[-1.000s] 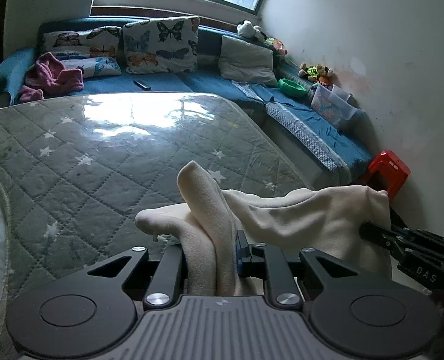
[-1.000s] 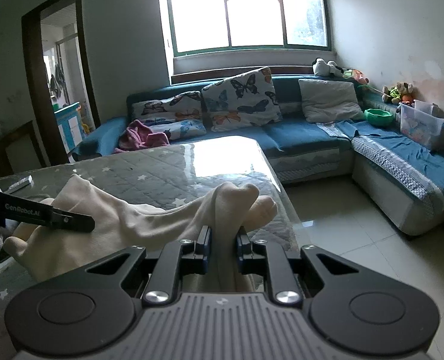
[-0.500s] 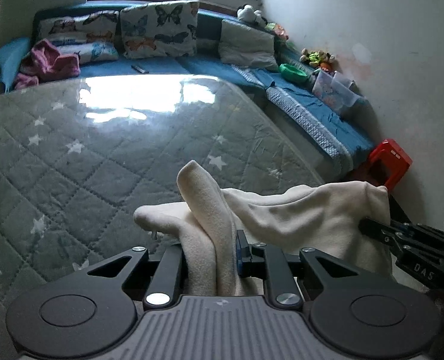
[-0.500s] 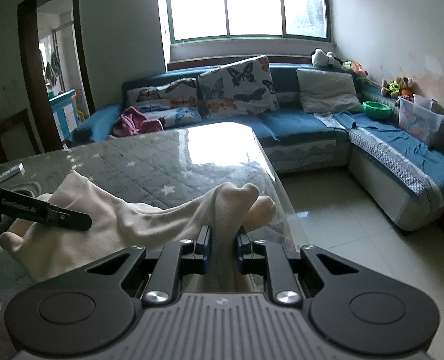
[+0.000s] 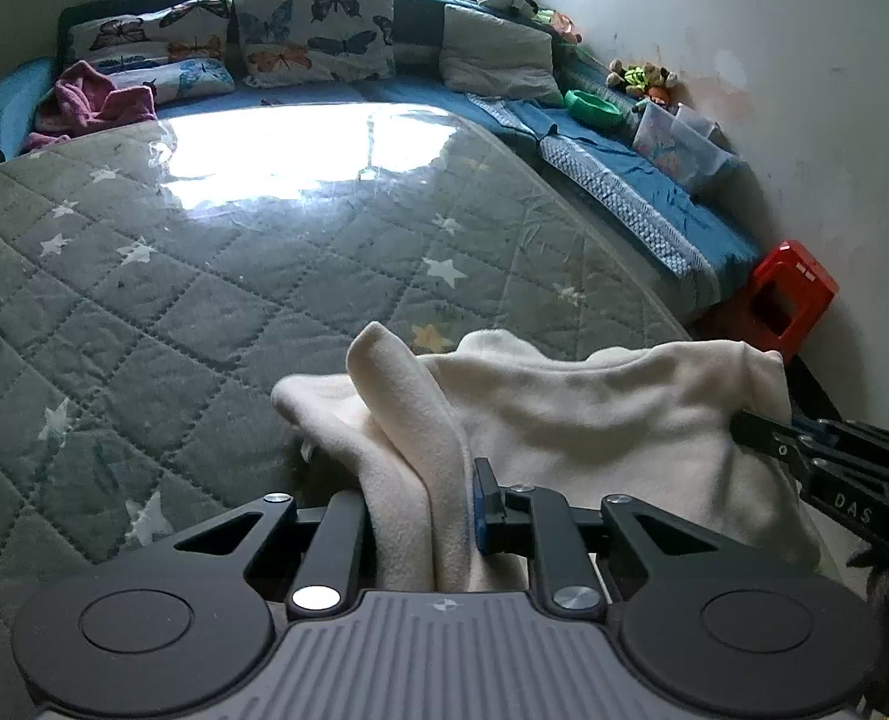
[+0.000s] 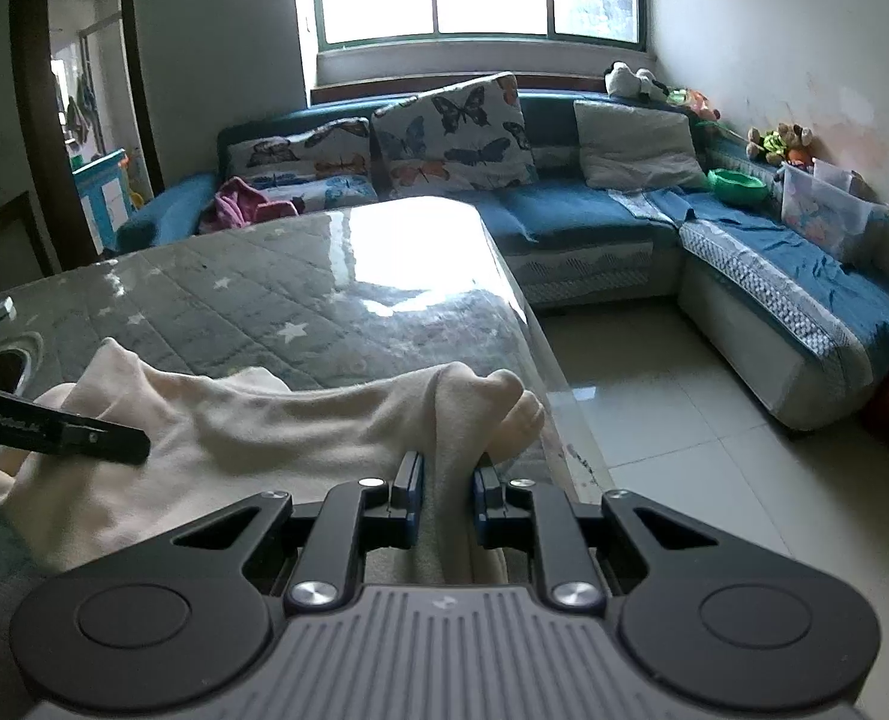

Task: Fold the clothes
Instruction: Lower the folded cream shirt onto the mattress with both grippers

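Observation:
A cream fleece garment hangs stretched between both grippers just above the quilted grey table top. My left gripper is shut on a bunched fold at the garment's left end. In the right wrist view the same cream garment sags across the near table corner, and my right gripper is shut on its right end. The other gripper shows at each view's edge, its dark fingers at the cloth's far end.
The table has a glossy cover and star-patterned quilt; its right edge drops to a tiled floor. A blue corner sofa with butterfly cushions stands behind. A pink garment lies on the sofa. A red stool stands by the wall.
Both grippers have sunk with the garment held between them, and both views tilt further down toward the table. The grips have not changed.

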The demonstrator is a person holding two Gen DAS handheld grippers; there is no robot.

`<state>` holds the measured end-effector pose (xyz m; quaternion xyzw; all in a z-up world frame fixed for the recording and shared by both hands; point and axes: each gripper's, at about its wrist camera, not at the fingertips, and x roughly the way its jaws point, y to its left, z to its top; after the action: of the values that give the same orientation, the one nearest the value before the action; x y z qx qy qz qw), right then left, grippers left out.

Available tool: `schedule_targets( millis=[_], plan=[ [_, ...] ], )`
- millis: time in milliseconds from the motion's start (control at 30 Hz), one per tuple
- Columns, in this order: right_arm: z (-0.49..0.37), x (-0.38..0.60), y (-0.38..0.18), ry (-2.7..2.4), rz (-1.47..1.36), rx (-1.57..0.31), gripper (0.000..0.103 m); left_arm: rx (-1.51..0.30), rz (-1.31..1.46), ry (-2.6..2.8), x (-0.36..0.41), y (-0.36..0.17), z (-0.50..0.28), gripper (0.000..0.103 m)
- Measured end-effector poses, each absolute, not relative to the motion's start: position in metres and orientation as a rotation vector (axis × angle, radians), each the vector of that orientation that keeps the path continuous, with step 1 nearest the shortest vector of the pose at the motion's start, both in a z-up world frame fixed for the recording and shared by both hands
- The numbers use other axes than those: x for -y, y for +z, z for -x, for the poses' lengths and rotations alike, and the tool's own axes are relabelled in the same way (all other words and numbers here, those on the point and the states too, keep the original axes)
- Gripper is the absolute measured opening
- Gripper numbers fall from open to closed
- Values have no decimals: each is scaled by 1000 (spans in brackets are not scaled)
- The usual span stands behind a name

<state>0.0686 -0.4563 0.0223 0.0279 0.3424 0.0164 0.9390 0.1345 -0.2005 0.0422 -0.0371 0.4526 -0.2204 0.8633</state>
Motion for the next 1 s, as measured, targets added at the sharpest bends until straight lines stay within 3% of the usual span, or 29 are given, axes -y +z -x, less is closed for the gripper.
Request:
schedule_targets(
  millis=[433,733,1000],
  plan=[
    [-46,461,10,26,-54,-755,16,-972,93,-553,192,37,-125,21],
    [-22,467,10,-15,-84,-759,21,-940,90,-543,186,46,-119,36],
    [-13,472,32,-88,-54,-681,22,-890,89,-505,177,58,-122,33]
  ],
)
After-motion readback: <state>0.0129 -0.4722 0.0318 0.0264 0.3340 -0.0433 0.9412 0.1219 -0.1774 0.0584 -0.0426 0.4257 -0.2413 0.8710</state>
